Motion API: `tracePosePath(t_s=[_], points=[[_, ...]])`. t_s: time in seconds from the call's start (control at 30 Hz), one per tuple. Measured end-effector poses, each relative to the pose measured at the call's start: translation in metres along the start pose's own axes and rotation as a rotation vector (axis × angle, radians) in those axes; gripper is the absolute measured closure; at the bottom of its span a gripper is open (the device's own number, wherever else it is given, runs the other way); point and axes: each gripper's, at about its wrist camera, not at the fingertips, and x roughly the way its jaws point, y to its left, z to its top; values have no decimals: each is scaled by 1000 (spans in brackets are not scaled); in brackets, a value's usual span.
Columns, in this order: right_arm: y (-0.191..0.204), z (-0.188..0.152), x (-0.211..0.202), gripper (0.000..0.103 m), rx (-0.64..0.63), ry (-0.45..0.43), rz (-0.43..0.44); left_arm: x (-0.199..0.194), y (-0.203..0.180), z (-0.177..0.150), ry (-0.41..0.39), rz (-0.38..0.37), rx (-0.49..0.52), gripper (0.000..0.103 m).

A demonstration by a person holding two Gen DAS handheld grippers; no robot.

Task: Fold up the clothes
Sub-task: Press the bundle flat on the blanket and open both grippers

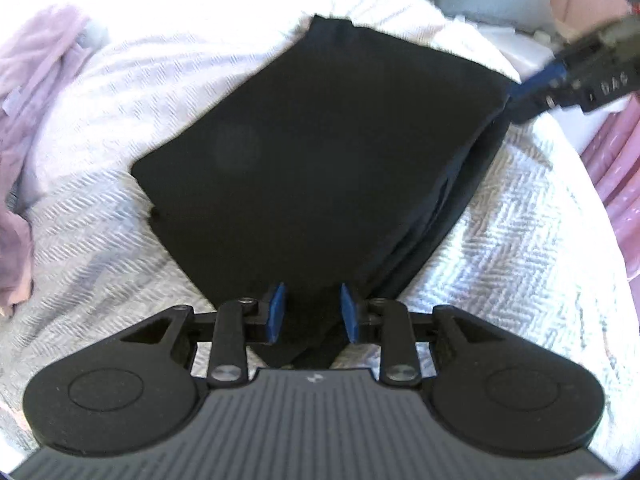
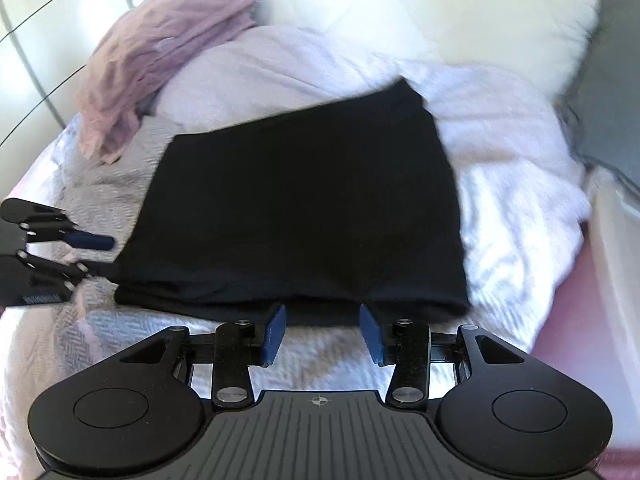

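Note:
A black garment (image 1: 320, 152) lies folded into a flat rectangle on the white herringbone bedspread (image 1: 500, 260). My left gripper (image 1: 313, 308) sits at its near corner. Its blue pads (image 1: 276, 312) stand a little apart with black cloth lying between them, and I see no pinch. In the right wrist view the same garment (image 2: 300, 208) lies ahead of my right gripper (image 2: 323, 328), which is open. The garment's near edge is just at its fingertips, with white bedspread between the pads. The left gripper (image 2: 96, 256) appears at the garment's left corner. A blue finger (image 1: 532, 94) of the right gripper reaches the garment's far right edge.
A crumpled lilac garment (image 2: 160, 52) is heaped at the bed's far left. A white pillow (image 2: 480, 12) and a grey cushion (image 2: 612, 120) lie beyond the black garment. Pink fabric (image 1: 616, 184) hangs off the bed's right side. White drawers (image 2: 40, 20) stand past the left edge.

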Motion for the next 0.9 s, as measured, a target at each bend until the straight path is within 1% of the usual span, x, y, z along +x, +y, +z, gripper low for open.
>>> tracePosePath(t_s=[0.1,0.23,0.27,0.3,0.57,0.73,0.77,0.8,0.83,0.87,0.9], points=[[12,12,20,58,-58,-13,14,8,-4,3,28,14,-3,76],[14,17,56,58,-62,99,-23,7,-2,7,53,21,-13,75],[14,17,61,58,-58,129,-36,7,-3,7,58,22,-15,75],[13,17,62,58,-54,139,-39,6,-4,6,62,22,-16,75],[7,12,43,57,7,174,-43,-1,-4,1,87,22,-17,75],[11,9,26,56,-13,175,-47,-7,-5,0,95,19,-12,75],[11,9,23,53,-25,171,-53,-8,-6,0,94,18,-8,75],[11,9,21,45,-37,165,-59,-10,-8,0,93,18,-3,75],[11,9,19,42,-49,158,-64,-12,-9,0,92,17,1,75],[10,8,17,38,-57,154,-68,-14,-11,0,91,17,3,75],[10,8,15,38,-64,150,-72,-16,-13,0,89,16,6,75]])
